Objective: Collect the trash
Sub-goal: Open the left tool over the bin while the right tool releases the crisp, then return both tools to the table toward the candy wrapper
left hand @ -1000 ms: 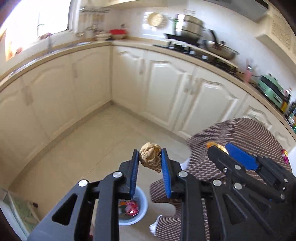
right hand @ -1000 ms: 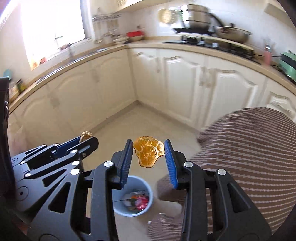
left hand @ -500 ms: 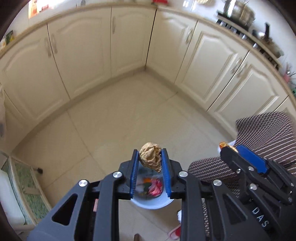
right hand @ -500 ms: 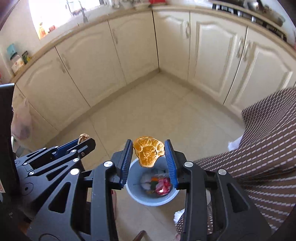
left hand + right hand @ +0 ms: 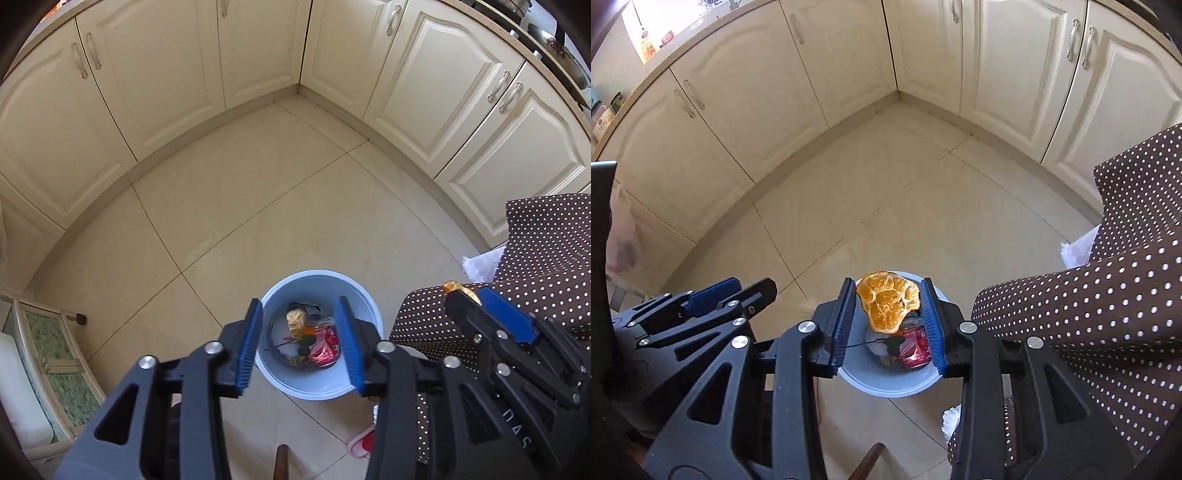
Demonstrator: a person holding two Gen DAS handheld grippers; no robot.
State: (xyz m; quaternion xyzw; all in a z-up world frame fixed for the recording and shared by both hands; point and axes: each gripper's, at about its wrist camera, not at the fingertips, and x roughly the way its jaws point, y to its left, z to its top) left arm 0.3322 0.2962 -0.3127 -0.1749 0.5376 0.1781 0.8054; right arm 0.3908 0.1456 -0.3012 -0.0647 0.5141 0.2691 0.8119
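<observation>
A light blue trash bin (image 5: 364, 295) stands on the tiled floor right below both grippers; it also shows in the right wrist view (image 5: 886, 386). My left gripper (image 5: 300, 345) is open and empty above the bin. A crumpled tan wad (image 5: 296, 318) lies inside the bin among other trash, with a red can (image 5: 327, 347) beside it. My right gripper (image 5: 888, 319) is shut on an orange peel (image 5: 888, 302) and holds it over the bin. The right gripper also shows in the left wrist view (image 5: 480, 306), with the peel's tip (image 5: 453, 286).
Cream cabinet doors (image 5: 258, 55) wrap the corner behind the floor. A brown polka-dot cloth (image 5: 1108, 295) hangs at the right. A low glass-topped stand (image 5: 48, 350) is at the left. A white rag (image 5: 480, 264) lies by the cloth.
My left gripper has opened and the tan wad has dropped into the bin. Both grippers have tilted further down over the bin. The right gripper still holds the peel.
</observation>
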